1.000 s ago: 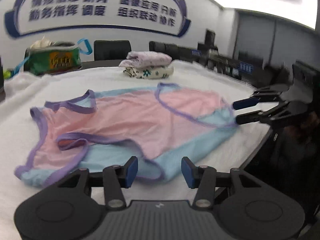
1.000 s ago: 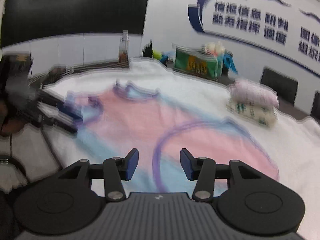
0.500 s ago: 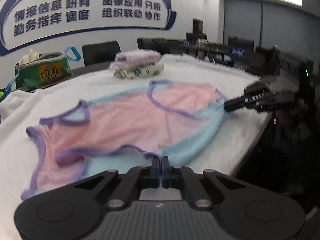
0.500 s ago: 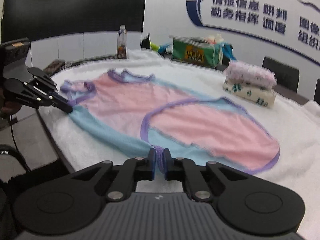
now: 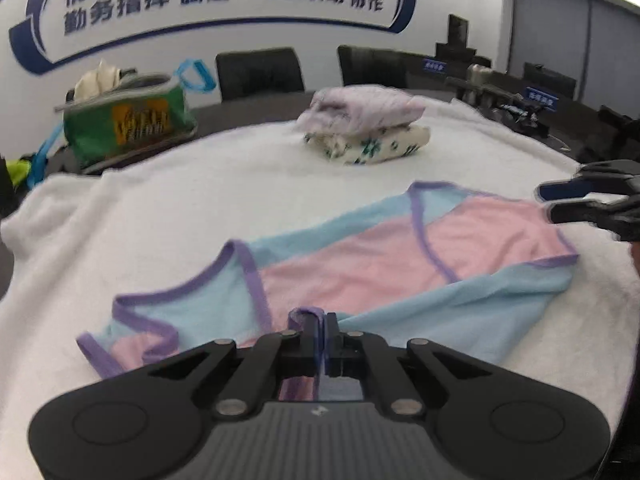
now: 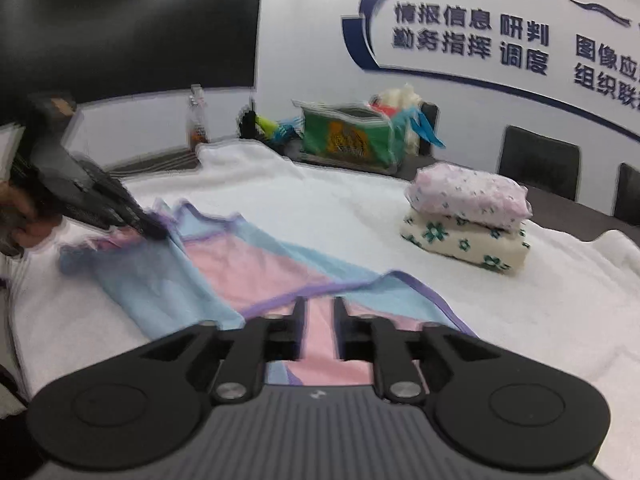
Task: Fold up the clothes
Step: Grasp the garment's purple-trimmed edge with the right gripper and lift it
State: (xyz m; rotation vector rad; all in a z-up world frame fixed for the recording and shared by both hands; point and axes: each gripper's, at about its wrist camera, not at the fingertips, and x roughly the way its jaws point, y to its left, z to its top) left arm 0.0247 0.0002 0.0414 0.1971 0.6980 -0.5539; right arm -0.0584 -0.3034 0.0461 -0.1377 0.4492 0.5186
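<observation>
A pink and light-blue garment [image 5: 400,268] with purple trim lies on the white towel [image 5: 200,184], its near side folded over so blue fabric covers part of the pink. My left gripper [image 5: 321,320] is shut on a purple hem at the garment's near edge. In the right wrist view the same gripper [image 6: 154,232] pinches the garment [image 6: 256,264] at its far left end. My right gripper [image 6: 319,306] is opening, pink cloth showing in the gap under its jaws, which do not press on it. The left wrist view shows it [image 5: 545,202] parted at the garment's right end.
A stack of two folded clothes [image 5: 364,128] sits farther back on the towel. A green bag [image 5: 128,124] stands at the table's far side, with a bottle [image 6: 197,120] and black chairs [image 5: 260,72] behind. The towel's edge drops off at the right.
Both grippers closed on the garment's near hem and carried it away from me across the garment, folding it over. The right jaws have since parted; the left stays closed.
</observation>
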